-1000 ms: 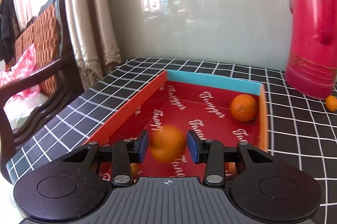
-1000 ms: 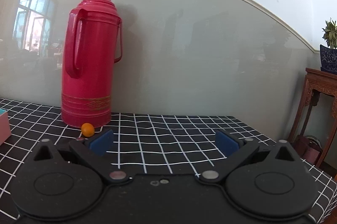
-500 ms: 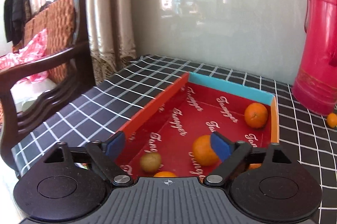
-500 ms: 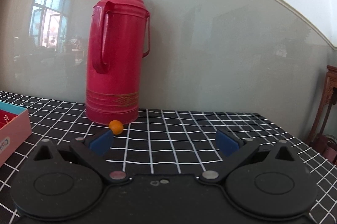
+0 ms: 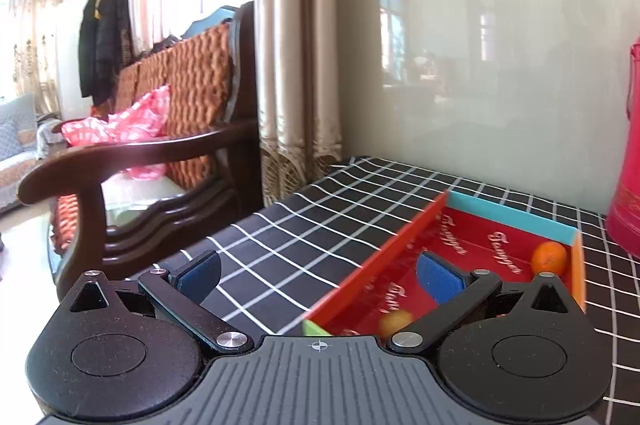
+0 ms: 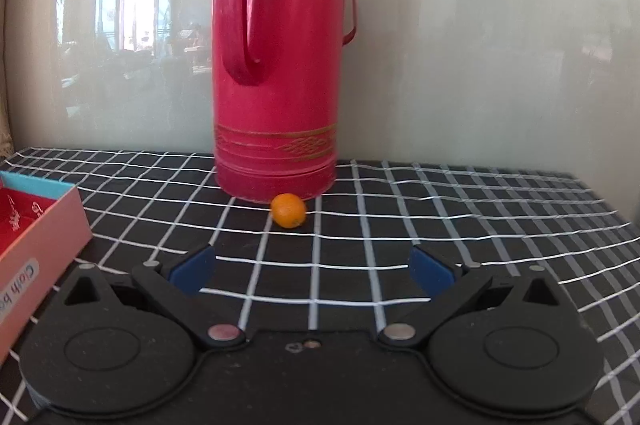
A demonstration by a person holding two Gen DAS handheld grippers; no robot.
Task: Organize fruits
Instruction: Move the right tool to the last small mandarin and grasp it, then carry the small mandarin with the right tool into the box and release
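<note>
In the left wrist view my left gripper (image 5: 318,279) has its jaws opening wide, with nothing between them. It hangs over the near left edge of the red box (image 5: 376,257). An orange (image 5: 549,257) lies in the box's far right corner. A small yellowish fruit (image 5: 396,321) lies near the front, partly hidden by my finger. In the right wrist view my right gripper (image 6: 313,272) is open and empty. A small orange (image 6: 288,210) sits on the checked cloth (image 6: 460,209) straight ahead of it, touching the foot of the red thermos (image 6: 280,65).
The red box (image 6: 40,225) stands at the left of the right wrist view. A wooden armchair (image 5: 152,161) with an orange cushion and a pink bag stands just off the table's left edge. A glossy wall panel runs behind the table.
My left gripper let go of the orange into the box, opened wide and swung left. My right gripper moved toward the thermos; the small orange now sits centred and closer.
</note>
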